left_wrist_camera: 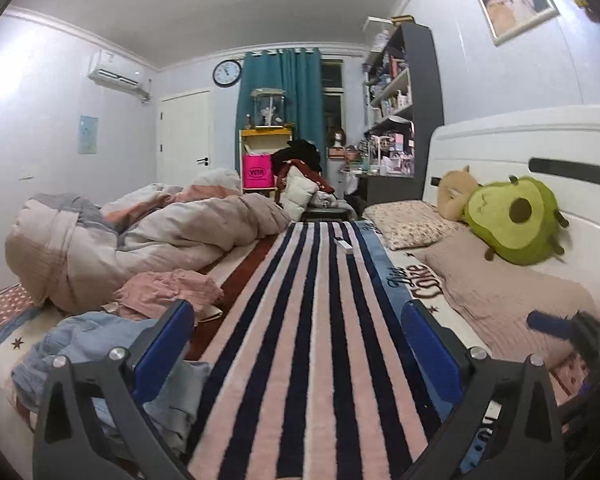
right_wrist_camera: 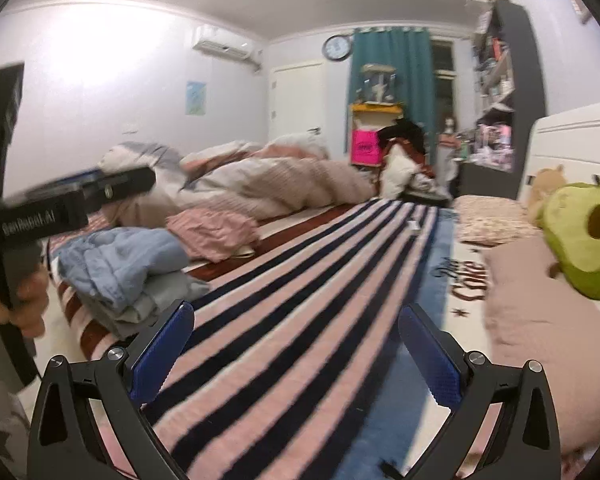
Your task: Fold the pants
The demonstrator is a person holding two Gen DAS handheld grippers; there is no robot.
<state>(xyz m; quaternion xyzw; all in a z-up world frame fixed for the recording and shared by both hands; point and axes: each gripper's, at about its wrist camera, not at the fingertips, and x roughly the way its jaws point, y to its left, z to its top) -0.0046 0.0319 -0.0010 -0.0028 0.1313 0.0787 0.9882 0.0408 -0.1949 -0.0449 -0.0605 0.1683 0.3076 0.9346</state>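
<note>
I read left gripper (left_wrist_camera: 298, 354) jaws apart, holding nothing | right gripper (right_wrist_camera: 296, 356) jaws apart, holding nothing | pants (right_wrist_camera: 112, 268) crumpled blue heap at striped blanket (right_wrist_camera: 300, 300) left edge, beside pink garment (right_wrist_camera: 214, 232) | open striped lane runs ahead between duvet (left_wrist_camera: 140, 236) and pillow (left_wrist_camera: 508, 300)

Bed (left_wrist_camera: 420, 276), striped blanket (left_wrist_camera: 312, 320), rumpled duvet (left_wrist_camera: 140, 236), folded clothes (right_wrist_camera: 116, 268), pillows (left_wrist_camera: 408, 224), avocado plush (left_wrist_camera: 516, 220)
</note>
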